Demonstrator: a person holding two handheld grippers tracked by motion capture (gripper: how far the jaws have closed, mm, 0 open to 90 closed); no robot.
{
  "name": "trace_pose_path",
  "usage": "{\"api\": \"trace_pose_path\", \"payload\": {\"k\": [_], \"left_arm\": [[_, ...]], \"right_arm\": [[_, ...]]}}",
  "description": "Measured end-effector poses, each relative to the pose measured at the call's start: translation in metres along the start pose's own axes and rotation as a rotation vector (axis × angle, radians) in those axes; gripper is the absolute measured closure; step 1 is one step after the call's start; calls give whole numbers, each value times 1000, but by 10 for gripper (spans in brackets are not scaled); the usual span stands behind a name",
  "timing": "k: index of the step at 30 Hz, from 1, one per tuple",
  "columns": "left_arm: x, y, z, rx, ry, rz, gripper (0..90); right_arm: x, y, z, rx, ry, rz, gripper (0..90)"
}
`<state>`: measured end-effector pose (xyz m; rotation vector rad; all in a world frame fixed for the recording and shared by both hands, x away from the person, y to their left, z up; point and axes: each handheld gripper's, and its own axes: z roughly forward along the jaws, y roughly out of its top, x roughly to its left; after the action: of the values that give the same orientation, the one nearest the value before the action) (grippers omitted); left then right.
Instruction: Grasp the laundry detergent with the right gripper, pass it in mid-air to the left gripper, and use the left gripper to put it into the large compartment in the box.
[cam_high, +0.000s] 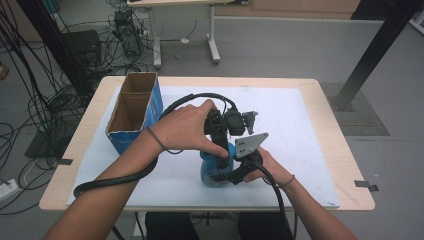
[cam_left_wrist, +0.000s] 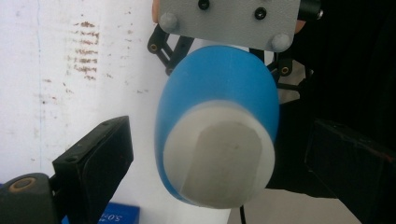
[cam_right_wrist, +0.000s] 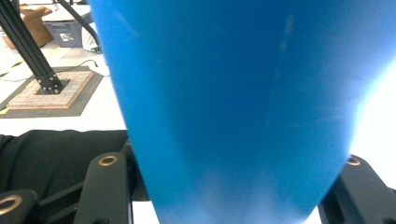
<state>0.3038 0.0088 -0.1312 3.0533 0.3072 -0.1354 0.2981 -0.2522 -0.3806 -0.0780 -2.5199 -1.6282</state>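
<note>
Table (cam_high: 330, 145): light wood top, rounded corners, standing on a grey floor; a white sheet (cam_high: 295, 125) covers most of it, leaving a wooden margin along the sides; faint brownish marks on the sheet in the left gripper view. Open cardboard box (cam_high: 134, 111) with blue outer walls on the sheet near the table's far left, two compartments, insides not visible; blue bottle (cam_high: 212, 172) with a white end at the near middle; whether it rests on the sheet cannot be told.
</note>
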Motion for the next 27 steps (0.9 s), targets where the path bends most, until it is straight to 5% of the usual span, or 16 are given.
{"api": "trace_pose_path", "payload": {"k": [27], "left_arm": [[-1,5,13,13,-7,5,162]], "right_arm": [[2,5,0,-8,0,-19,418]]}}
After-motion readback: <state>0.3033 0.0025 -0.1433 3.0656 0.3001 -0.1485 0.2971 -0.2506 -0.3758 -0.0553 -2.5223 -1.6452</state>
